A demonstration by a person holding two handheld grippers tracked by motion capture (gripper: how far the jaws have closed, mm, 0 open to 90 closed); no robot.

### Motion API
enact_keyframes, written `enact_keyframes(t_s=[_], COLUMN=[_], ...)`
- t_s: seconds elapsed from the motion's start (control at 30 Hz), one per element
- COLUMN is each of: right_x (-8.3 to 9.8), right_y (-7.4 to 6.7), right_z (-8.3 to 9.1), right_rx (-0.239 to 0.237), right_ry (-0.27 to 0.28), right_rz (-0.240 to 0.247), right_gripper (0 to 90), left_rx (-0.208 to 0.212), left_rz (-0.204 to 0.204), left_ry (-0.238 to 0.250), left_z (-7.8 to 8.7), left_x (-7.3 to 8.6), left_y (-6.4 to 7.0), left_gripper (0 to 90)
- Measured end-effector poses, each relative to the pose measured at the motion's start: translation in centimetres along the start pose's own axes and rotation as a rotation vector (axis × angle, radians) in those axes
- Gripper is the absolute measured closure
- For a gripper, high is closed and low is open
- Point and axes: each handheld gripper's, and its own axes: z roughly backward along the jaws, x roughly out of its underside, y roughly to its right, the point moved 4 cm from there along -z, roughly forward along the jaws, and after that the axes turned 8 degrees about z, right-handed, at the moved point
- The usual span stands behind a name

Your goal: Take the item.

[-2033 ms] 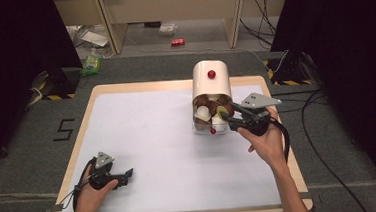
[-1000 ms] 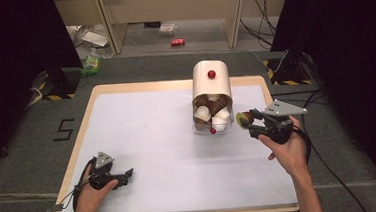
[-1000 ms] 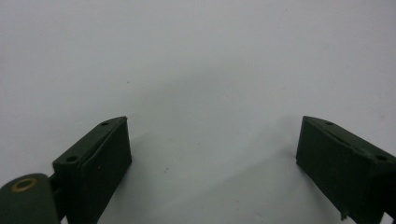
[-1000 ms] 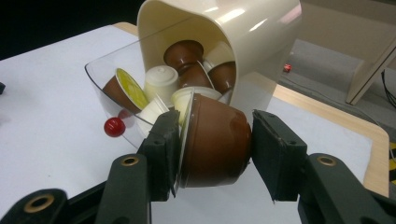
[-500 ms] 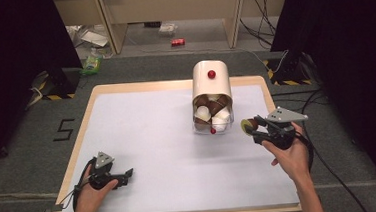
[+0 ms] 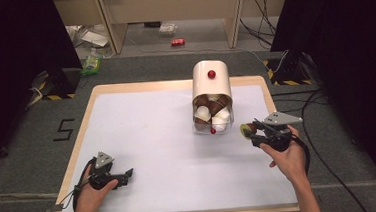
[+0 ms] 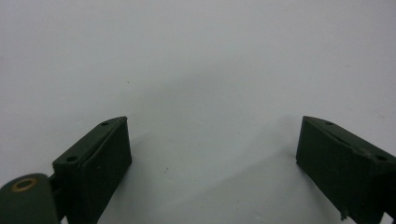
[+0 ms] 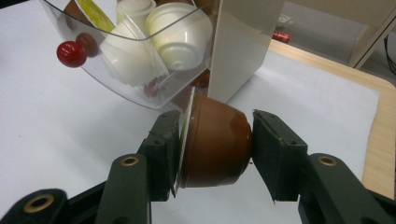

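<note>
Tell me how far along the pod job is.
Done: one brown pod is out of the dispenser, clamped between the right gripper fingers, foil lid against one finger, base against the other. In hand: that pod hangs just right of the dispenser's clear drawer, not yet set on the table. Left: several white and brown pods sit in the drawer. The left gripper rests open at the near left.

brown capsule (image 8: 215, 142) | black tongs (image 8: 215, 154) | white table (image 6: 143, 139)
</note>
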Motion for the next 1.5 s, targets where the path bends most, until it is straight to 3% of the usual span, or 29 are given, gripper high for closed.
enact_keyframes(t_s=[0.37,1.5], right_x=[1.4,4.8], right_y=[0.2,0.4], right_z=[-1.8,-5.0], right_rx=[-0.003,-0.02], right_ry=[-0.031,-0.131], right_rz=[-0.006,-0.027], right_gripper=[53.1,52.9], left_rx=[0.0,0.0], left_rz=[0.0,0.001], left_ry=[0.0,0.0], left_z=[0.0,0.0], left_x=[0.0,0.0], left_y=[0.0,0.0], left_gripper=[9.7,9.7])
